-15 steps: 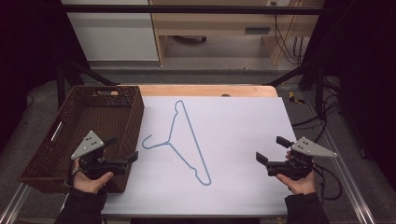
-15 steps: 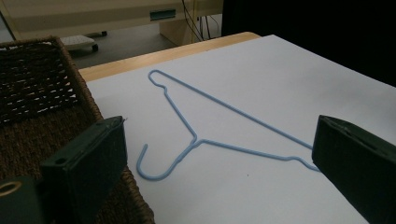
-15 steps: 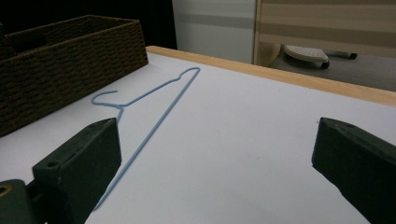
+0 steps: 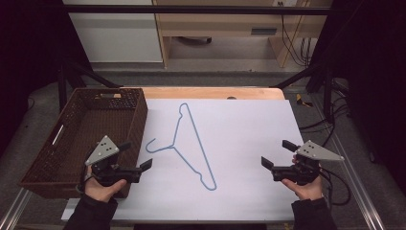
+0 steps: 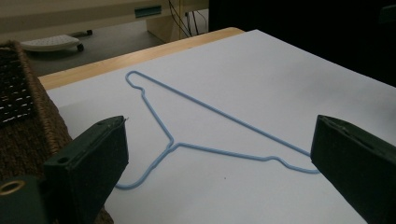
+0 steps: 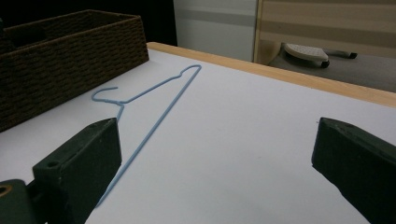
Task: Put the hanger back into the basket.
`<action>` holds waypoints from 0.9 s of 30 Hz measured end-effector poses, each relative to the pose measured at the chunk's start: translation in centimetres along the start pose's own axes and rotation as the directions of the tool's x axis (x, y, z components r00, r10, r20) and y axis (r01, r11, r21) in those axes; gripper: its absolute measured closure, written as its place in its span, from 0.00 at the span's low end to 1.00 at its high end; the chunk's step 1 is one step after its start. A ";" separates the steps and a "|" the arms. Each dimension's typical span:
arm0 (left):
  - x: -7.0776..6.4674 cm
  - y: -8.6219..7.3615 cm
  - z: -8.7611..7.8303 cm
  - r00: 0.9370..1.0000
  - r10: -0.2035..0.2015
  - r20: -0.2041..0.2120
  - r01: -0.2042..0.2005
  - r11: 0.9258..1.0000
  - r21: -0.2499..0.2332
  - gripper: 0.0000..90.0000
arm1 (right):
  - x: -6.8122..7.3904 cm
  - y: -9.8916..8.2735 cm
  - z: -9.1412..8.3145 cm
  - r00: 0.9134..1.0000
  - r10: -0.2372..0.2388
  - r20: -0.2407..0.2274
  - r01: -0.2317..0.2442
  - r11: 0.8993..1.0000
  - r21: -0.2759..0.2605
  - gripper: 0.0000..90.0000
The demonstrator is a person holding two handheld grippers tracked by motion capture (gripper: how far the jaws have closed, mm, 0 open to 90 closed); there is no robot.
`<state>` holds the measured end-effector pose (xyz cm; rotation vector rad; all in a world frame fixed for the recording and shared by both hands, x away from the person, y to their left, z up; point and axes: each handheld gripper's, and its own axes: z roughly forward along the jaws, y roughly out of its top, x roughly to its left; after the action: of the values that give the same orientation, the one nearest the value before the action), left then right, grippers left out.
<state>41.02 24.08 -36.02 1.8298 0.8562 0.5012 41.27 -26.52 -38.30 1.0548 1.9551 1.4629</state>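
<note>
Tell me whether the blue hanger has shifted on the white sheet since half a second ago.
No. The blue hanger lies as before: its hook points toward the wicker basket, apart from it, flat on the white sheet.

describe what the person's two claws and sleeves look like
Both are black handheld tools. The left claw and the right claw each end in two blocky, dark jaws with a small round hole near the base, seen in the gripper views. Each carries a grey three-cornered plate with small dark dots on top. A black cable trails from each claw. The person wears dark sleeves.
</note>
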 end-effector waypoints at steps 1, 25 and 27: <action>-0.3 0.1 0.4 1.000 0.000 0.007 0.000 1.000 0.009 0.05 | 0.2 0.1 0.1 1.000 -0.005 -0.001 0.005 1.000 0.005 0.02; -0.8 2.3 7.1 0.999 0.022 0.040 -0.028 0.989 0.146 0.09 | 1.8 0.4 1.4 0.999 -0.033 -0.032 0.034 0.998 0.046 0.03; -0.9 2.4 7.8 0.999 0.027 0.034 -0.032 0.987 0.156 0.10 | 1.8 0.4 1.5 0.999 -0.034 -0.034 0.035 0.998 0.049 0.03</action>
<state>46.51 18.01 -36.97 1.9915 0.8686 0.4328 41.43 -24.16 -38.28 1.0191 2.0319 1.4288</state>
